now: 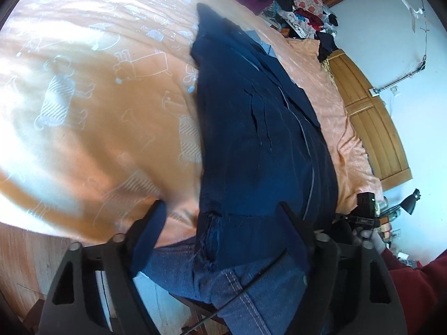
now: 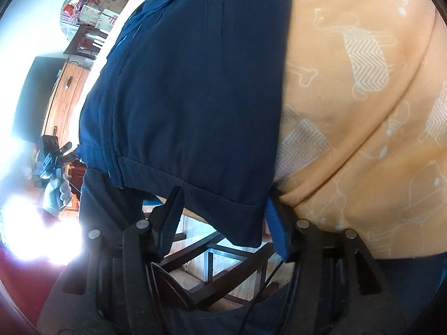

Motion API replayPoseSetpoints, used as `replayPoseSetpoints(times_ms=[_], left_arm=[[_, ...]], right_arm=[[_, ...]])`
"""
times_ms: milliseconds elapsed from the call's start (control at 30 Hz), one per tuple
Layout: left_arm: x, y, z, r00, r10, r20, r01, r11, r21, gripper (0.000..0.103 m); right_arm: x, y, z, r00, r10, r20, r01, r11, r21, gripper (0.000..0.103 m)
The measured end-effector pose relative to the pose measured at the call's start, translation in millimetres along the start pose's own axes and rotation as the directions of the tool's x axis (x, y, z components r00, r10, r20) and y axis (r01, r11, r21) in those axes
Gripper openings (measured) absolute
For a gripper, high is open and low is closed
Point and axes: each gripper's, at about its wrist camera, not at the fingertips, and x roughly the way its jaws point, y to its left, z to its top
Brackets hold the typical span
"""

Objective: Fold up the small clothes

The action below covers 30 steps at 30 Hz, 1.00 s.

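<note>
Left view alone shows clothes pile [image 1: 296, 2]; navy garment [image 2: 190, 83] on bedspread [image 2: 363, 111]

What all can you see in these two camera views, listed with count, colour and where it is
navy garment: one, dark blue, laid along the bed, hem at the near edge
bedsheet: one, orange with white animal print, covering the bed
clothes pile: one, mixed colours, far end of the bed
wooden panels: brown, against the wall beyond the bed
desk lamp: one, black, by the wall
left gripper: black, jaws open at the hem
right gripper: black, jaws open around the hem corner
sleeve: red, lower right
</note>
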Motion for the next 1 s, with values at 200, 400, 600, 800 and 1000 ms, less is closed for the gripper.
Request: replayPoseSetpoints(times_ms=[200,400,600,800,1000], left_arm=[[-2,-6,-11,0.999,-0.027,-0.021,0.027,0.999,0.018,0.068],[5,-9,-3,0.999,0.004,-0.05,-0.002,0.999,0.037,0.059],[10,-7,-2,0.993,-0.081,-0.084,0.085,0.995,0.045,0.055],[21,-5,1,0.99,-0.076,-0.123,0.082,0.995,0.05,0.05],[24,-11,5,0.988,-0.126,-0.087,0.13,0.99,0.047,0.013]], right_arm=[[-1,3,1,1.0,-0.009,0.004,0.009,1.0,-0.005,0.057],[3,4,-1,1.0,0.004,0.005,-0.004,1.0,0.002,0.057],[2,3,-1,1.0,0.001,-0.001,-0.001,1.0,-0.011,0.057],[1,4,0,1.0,0.002,-0.006,-0.002,1.0,-0.014,0.057],[-16,15,-3,0.999,-0.022,0.035,0.024,0.998,-0.056,0.015]])
